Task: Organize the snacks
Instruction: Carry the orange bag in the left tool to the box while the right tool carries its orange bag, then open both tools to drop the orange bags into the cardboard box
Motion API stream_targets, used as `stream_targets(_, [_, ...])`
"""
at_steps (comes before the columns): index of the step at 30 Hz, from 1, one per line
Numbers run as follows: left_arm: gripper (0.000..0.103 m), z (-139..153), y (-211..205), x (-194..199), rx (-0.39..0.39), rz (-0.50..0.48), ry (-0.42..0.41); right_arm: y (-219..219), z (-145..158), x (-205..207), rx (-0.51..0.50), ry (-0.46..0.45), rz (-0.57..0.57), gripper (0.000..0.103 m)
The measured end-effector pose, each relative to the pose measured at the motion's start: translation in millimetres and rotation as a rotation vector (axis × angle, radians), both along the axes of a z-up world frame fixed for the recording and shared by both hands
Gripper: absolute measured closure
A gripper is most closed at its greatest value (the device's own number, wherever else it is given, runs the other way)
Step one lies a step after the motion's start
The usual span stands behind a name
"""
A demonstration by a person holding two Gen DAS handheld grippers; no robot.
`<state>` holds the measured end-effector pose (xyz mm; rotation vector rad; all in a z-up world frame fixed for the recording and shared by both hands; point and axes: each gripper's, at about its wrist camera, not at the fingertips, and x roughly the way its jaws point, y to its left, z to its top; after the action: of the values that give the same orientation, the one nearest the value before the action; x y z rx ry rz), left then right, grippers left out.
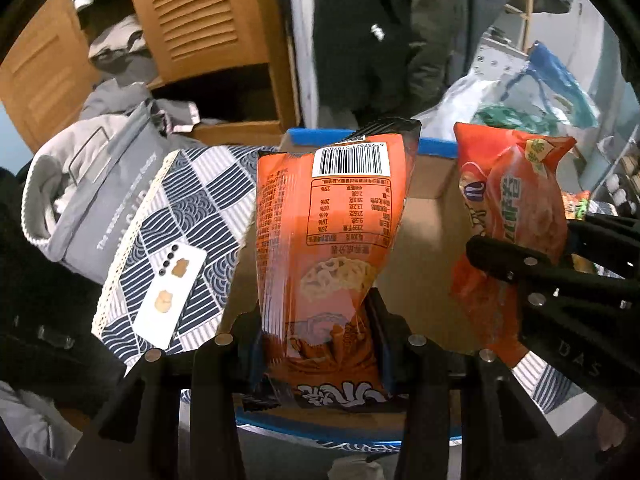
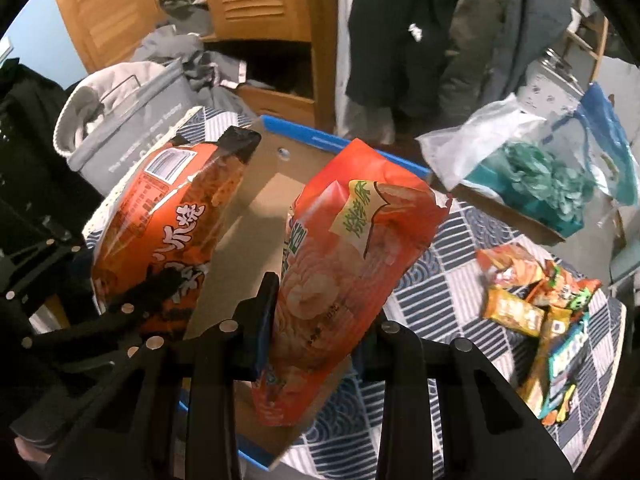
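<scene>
Snacks first, from the left wrist: the left gripper [image 1: 316,344] is clamped on an orange bag [image 1: 328,240], barcode side facing the camera, held above a cardboard box [image 1: 424,184] with blue edges. To its right, the right gripper [image 1: 524,256] pinches a red bag [image 1: 516,200]. A white phone [image 1: 170,296] lies on the patterned cloth [image 1: 200,200].

From the right wrist, the red bag [image 2: 340,264] is gripped between the right gripper's [image 2: 316,336] fingers over the box [image 2: 276,184]. The orange bag [image 2: 168,224] hangs left, in the left gripper [image 2: 156,300]. Small packets [image 2: 540,312] are piled on the cloth [image 2: 440,280] at right.
</scene>
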<state>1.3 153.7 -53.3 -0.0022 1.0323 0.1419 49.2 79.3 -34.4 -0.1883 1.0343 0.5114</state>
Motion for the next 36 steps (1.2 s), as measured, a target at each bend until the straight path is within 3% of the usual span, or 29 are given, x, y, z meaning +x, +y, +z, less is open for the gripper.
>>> stream_targets(6, [0.058,-10,7,4,0.013,0.033,0.028,9,-11,6,0.008,0.037,0.019,0.071])
stream_targets(8, [0.058,-11,7,6,0.018,0.039,0.038,9,-12,8,0.013,0.042,0.011,0.065])
stream_targets(13, [0.055,-9,7,7,0.036,0.049,0.031,2,-9,9,0.014,0.013,-0.019,0.035])
stream_targets(16, [0.044,-3,4,6,0.054,0.051,0.009,-4,-4,10,0.009,-0.010,-0.038,0.030])
stream_targets(23, [0.039,5,-6,7,0.065,0.038,-0.011,-17,3,7,-0.040,-0.055,-0.071,0.025])
stream_targets(36, [0.037,8,-46,15,0.035,-0.043,0.006,-74,8,0,-0.041,-0.059,-0.169,0.019])
